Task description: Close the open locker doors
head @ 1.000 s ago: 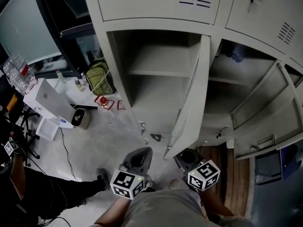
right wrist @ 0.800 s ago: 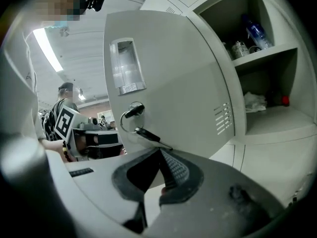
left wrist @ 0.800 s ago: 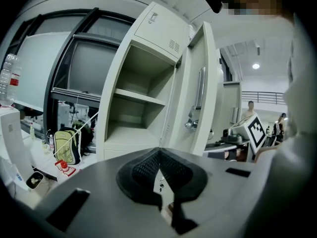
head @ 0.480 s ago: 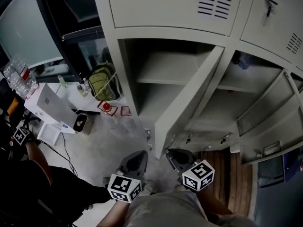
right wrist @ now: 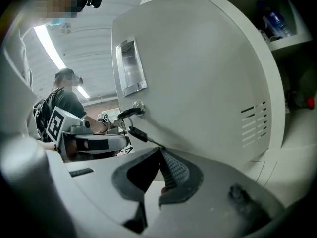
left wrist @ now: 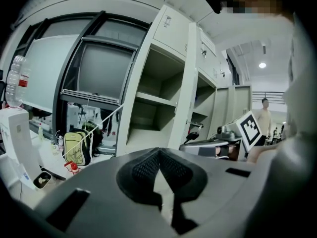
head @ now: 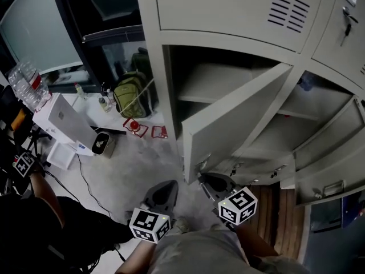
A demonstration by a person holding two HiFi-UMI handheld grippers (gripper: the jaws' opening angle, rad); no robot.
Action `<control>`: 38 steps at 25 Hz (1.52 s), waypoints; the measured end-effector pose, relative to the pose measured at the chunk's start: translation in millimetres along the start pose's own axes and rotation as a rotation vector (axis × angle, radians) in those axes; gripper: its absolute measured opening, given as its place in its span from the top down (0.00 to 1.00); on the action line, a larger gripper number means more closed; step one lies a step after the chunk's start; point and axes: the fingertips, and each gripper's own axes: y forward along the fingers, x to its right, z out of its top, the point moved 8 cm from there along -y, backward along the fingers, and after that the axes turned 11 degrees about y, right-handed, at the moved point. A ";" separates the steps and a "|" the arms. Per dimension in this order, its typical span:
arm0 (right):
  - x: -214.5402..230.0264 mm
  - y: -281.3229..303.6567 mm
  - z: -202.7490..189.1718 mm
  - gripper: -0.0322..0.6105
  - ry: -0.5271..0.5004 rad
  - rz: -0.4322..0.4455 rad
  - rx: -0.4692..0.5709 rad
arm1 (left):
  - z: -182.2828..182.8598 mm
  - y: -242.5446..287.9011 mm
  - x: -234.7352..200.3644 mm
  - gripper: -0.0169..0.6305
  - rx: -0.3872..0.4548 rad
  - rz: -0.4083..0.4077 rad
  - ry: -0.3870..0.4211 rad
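At your 9 o'clock in the head view, a person in dark clothes point(head: 34, 227) is cut off by the frame's lower-left corner. A pack of water bottles point(head: 25, 84) and a white box point(head: 64, 121) stand just above them. A green backpack point(head: 130, 97) leans at 11 o'clock beside the locker's left wall. Between these and your feet, the grey floor point(head: 137, 164) gives you bare room on the left.

Your left tool point(head: 164, 192) hangs low over that floor, clear of the cabinet. Its own view shows the left tool point(left wrist: 158, 155) clenched, pads meeting at the tip with nothing between them.

The open locker door point(head: 234, 121) stands at 12 to 1 o'clock, swung partway across its compartment. Its free lower corner is just above your right tool point(head: 210, 181). The shelf point(head: 211, 79) behind it shows only in part.

In its own view, the right tool point(right wrist: 159, 155) is also clenched and empty. Its tip sits against or just short of the locker door's point(right wrist: 198, 73) outer face; contact is hard to judge. A key point(right wrist: 130, 112) hangs from the lock at 11 o'clock from the tip.

At 2 to 3 o'clock, two more doors stand open: an upper door point(head: 328, 144) and a lower door point(head: 322, 184). Both crowd the right side and run out of frame.
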 end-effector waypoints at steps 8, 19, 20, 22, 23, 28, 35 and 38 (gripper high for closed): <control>7.2 26.2 11.4 0.91 -0.013 0.024 -0.007 | 0.6 0.9 -9.6 0.95 0.005 0.031 -0.012; 28.5 58.8 29.7 0.91 -0.021 0.021 -0.015 | -0.2 4.9 -19.6 0.95 -0.004 0.071 -0.031; 31.0 61.0 31.5 0.91 -0.023 0.018 -0.015 | -0.1 5.2 -20.3 0.95 -0.005 0.073 -0.033; 36.2 65.3 35.3 0.91 -0.028 0.011 -0.015 | 0.3 6.0 -22.2 0.95 -0.006 0.076 -0.036; 39.0 67.0 36.8 0.91 -0.030 0.007 -0.015 | 0.2 6.3 -22.6 0.95 -0.006 0.078 -0.036; 53.2 72.5 40.0 0.91 -0.027 -0.009 -0.021 | -1.0 7.3 -21.2 0.95 -0.008 0.081 -0.040; 65.8 79.1 42.3 0.91 -0.011 -0.027 -0.025 | -2.8 5.3 -21.6 0.95 -0.012 0.087 -0.046; 69.4 81.9 44.8 0.91 -0.006 -0.041 -0.016 | -4.8 3.9 -22.1 0.95 -0.015 0.091 -0.049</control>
